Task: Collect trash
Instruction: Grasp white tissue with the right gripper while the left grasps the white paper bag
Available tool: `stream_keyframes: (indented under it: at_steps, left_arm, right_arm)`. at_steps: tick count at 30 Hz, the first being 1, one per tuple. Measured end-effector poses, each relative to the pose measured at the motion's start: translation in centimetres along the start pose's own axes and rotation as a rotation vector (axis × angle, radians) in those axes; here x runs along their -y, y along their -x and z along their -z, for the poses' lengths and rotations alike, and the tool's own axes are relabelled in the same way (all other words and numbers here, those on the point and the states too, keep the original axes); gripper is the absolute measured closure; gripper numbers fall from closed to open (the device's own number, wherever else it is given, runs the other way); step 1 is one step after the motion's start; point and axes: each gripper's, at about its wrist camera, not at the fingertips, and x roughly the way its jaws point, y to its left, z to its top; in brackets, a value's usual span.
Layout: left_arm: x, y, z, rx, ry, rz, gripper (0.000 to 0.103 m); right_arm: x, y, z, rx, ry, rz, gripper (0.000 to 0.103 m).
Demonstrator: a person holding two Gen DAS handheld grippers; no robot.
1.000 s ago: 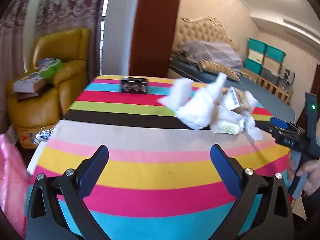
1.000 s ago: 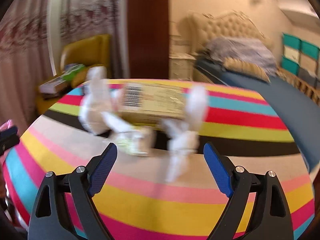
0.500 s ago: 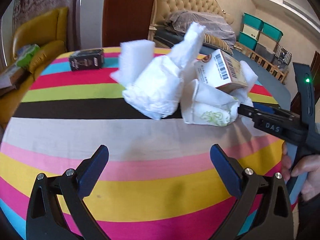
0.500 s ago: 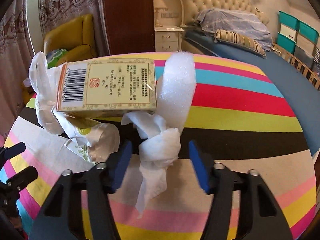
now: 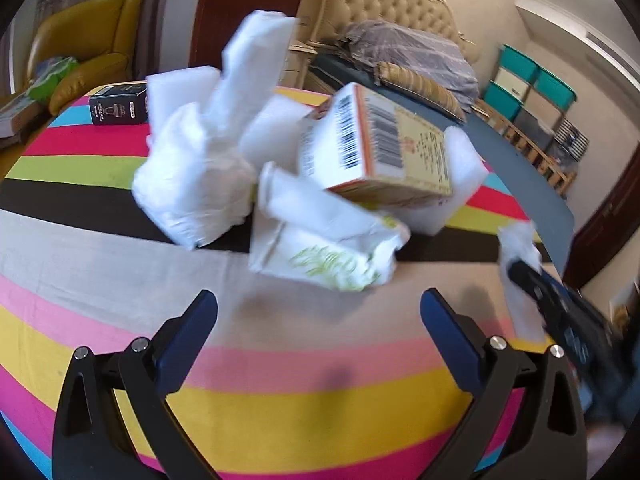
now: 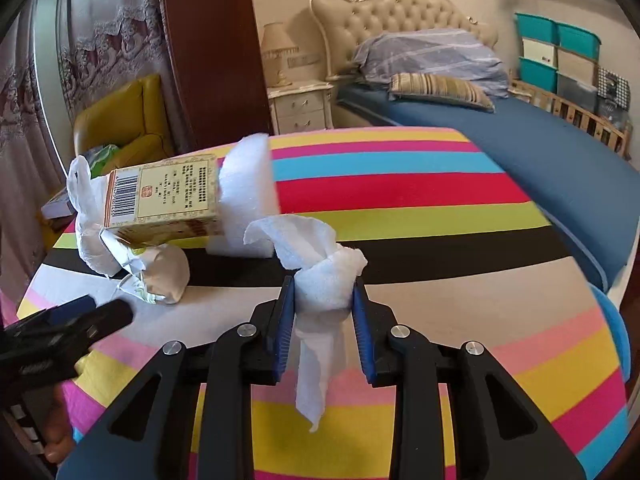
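Tissue wad (image 6: 326,280), soft, knotted: right gripper (image 6: 324,312) closing, pinching it; left gripper (image 5: 318,344) spread.

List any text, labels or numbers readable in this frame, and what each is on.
Nothing can be quoted with certainty.
Box: barcode with digits and dense printed label, too small to read.
Black box: white print, blurred.
Crumpled wrapper: green script, unreadable.
Right claw: light lettering on its side, blurred.
Tissue in the claw: no print.
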Motion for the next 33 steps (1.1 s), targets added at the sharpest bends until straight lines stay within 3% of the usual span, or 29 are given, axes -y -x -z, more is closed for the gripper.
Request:
stream_keyframes:
  at_steps: [3,10,20,24,28,33]
  left_arm:
    - [1.0,-1.0,-1.0,0.043,0.046,-0.083,0.005]
    - [0.3,-2.5,-2.6,0.024,0.120,-0.155,0.005]
    - [-8.9,4.1,0.7,0.004,0.147,-0.223,0.005]
    - [-10.9,5.4,1.2,0.007,0.137,-0.167,0.005]
    - [-9.7,5.7,1.2,0.015,0.093,-0.081,0.005]
    - [-6.3,5.1,0.6,0.076,0.006,-0.116,0.006]
  right_arm:
    - [0.9,0.6,0.1,0.017,-0.024,-0.018,0.075]
    - [1.2,1.0,0.1,0.031,-0.038,-0.053,0.075]
    - [1.3,1.3,0.1,0.040,-0.040,-0.066,0.074]
    - [-0.3,1.7,0.4,0.037,-0.006,-0.088,0.074]
    - [-1.3,1.8,0.5,0.036,0.014,-0.077,0.074]
    - [-1.1,1.7,0.5,0.031,0.000,-0.075,0.074]
